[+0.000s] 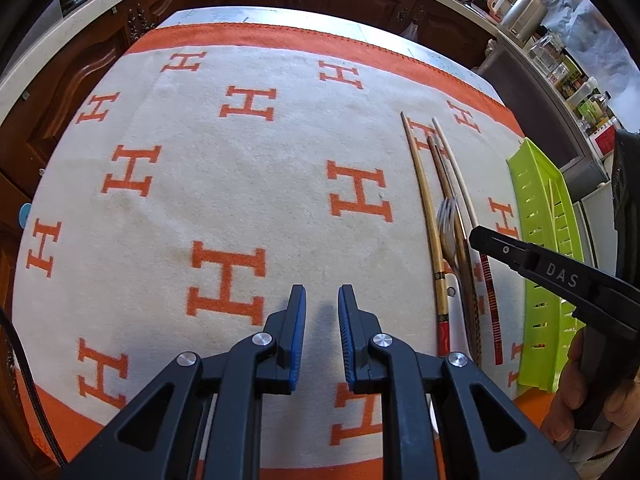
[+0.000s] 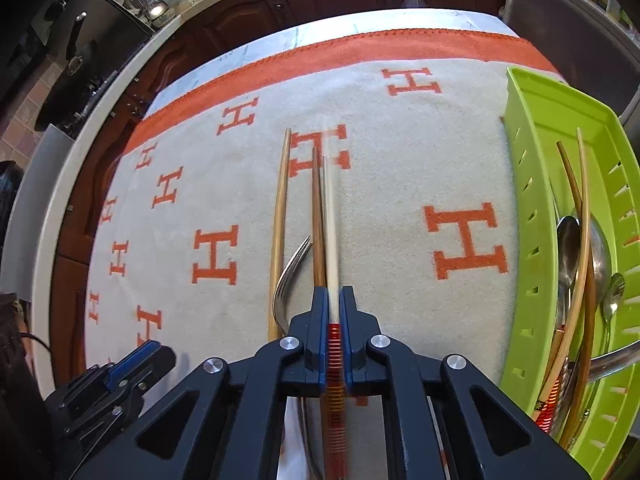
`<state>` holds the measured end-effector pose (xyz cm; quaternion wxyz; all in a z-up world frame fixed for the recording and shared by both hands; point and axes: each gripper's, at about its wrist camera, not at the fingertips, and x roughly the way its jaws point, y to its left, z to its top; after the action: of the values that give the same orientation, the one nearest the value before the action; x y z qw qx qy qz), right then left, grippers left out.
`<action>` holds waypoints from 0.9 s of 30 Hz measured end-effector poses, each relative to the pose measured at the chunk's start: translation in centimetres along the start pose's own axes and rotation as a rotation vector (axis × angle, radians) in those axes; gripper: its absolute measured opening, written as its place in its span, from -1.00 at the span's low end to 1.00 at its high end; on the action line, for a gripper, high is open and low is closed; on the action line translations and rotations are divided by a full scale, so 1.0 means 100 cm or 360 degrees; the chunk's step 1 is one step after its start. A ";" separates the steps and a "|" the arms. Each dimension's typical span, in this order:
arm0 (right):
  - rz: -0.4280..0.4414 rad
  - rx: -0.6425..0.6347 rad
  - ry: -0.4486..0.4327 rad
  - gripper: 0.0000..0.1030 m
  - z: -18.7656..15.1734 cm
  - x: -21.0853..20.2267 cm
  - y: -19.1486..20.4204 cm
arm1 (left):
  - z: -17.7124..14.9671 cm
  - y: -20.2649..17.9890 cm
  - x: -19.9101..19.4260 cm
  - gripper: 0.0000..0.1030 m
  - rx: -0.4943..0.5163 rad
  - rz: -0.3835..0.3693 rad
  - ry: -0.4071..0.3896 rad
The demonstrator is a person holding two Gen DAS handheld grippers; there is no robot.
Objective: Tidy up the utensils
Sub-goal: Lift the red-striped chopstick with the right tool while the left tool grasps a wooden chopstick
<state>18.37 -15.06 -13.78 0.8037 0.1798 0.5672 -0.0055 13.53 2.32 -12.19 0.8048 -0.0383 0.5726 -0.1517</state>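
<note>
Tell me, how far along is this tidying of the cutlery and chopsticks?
Partway. Several spoons and chopsticks already lie in the green tray. In hand: the right gripper has closed on a pale chopstick with a red-striped end. Left on the cloth: two more chopsticks, a fork and a white-handled piece I can't identify. The left gripper holds nothing.

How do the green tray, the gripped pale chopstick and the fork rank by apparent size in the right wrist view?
1. Green tray, largest.
2. Pale chopstick, held by the right gripper.
3. Fork, smallest, though its handle is hidden.
</note>
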 end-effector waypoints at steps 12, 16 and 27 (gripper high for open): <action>0.0163 0.0066 -0.0108 -0.89 -0.013 -0.039 -0.030 | 0.009 -0.047 0.019 -0.68 0.0088 -0.0125 -0.0010; 0.0212 0.0074 -0.0142 -0.89 -0.016 -0.050 -0.038 | 0.010 -0.062 0.028 -0.68 0.0122 -0.0091 0.0017; 0.0305 0.0082 -0.0197 -0.89 -0.023 -0.066 -0.058 | 0.014 -0.075 0.033 -0.68 0.0096 -0.0009 0.0022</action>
<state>12.65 -21.11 -10.08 0.8292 0.2530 0.4964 0.0456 14.32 -5.86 -12.93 0.8011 -0.0146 0.5732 -0.1714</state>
